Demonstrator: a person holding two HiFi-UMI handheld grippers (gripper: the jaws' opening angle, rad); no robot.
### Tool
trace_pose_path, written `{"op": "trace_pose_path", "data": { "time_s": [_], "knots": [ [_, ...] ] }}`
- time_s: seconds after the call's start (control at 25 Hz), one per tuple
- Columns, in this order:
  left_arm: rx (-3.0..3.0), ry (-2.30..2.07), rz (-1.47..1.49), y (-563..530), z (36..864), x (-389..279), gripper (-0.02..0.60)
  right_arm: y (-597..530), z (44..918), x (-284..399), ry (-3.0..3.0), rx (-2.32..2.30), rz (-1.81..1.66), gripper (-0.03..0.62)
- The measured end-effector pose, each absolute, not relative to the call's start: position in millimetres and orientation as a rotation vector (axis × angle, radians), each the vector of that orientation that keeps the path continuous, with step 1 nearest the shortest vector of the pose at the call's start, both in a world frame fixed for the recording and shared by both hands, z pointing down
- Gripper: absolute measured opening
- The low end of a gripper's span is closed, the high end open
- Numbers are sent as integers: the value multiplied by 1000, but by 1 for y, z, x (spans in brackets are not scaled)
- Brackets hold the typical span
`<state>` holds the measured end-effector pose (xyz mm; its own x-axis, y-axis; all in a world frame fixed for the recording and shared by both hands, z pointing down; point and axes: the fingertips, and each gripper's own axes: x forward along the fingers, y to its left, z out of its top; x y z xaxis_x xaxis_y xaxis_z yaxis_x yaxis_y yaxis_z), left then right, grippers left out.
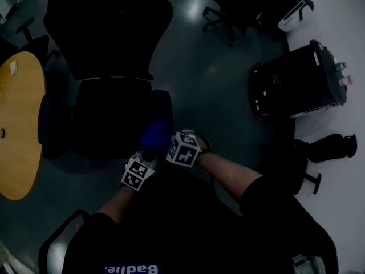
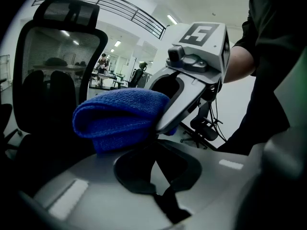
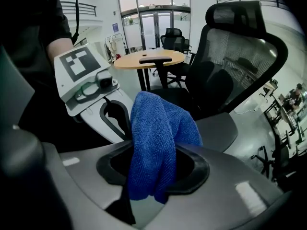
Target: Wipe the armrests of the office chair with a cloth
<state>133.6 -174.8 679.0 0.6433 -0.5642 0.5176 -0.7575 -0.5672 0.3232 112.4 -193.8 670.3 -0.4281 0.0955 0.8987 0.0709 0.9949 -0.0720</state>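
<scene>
The black mesh office chair (image 1: 108,67) stands in front of me, and its right armrest (image 1: 162,108) is just ahead of both grippers. My right gripper (image 1: 171,143) is shut on a blue cloth (image 1: 154,133), which bunches up through its jaws (image 3: 160,138). In the left gripper view the cloth (image 2: 120,119) hangs just past my left gripper (image 2: 141,150), pinched by a right gripper finger (image 2: 180,104). The left jaws look shut with nothing between them. The chair back fills the background in the gripper views (image 2: 53,80) (image 3: 240,56). The chair's left armrest (image 1: 50,119) is far from both grippers.
A round wooden table (image 1: 20,124) (image 3: 151,59) stands left of the chair. A black cart (image 1: 299,84) and a stool base (image 1: 302,167) are at the right. Another office chair (image 1: 236,7) is farther back. People sit at distant desks (image 2: 103,63).
</scene>
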Motion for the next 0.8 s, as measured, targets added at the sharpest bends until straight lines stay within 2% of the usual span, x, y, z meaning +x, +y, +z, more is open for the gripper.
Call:
{"op": "trace_pose_path", "data": {
  "time_s": [0.48,0.8],
  "knots": [
    [2344,-988,576,-157,676,134,20,-159,665,117,-2078,-128,218,178],
    [2330,-1093,619,-162,648,116,19,-165,630,98,-2202,-173,283,178]
  ]
}}
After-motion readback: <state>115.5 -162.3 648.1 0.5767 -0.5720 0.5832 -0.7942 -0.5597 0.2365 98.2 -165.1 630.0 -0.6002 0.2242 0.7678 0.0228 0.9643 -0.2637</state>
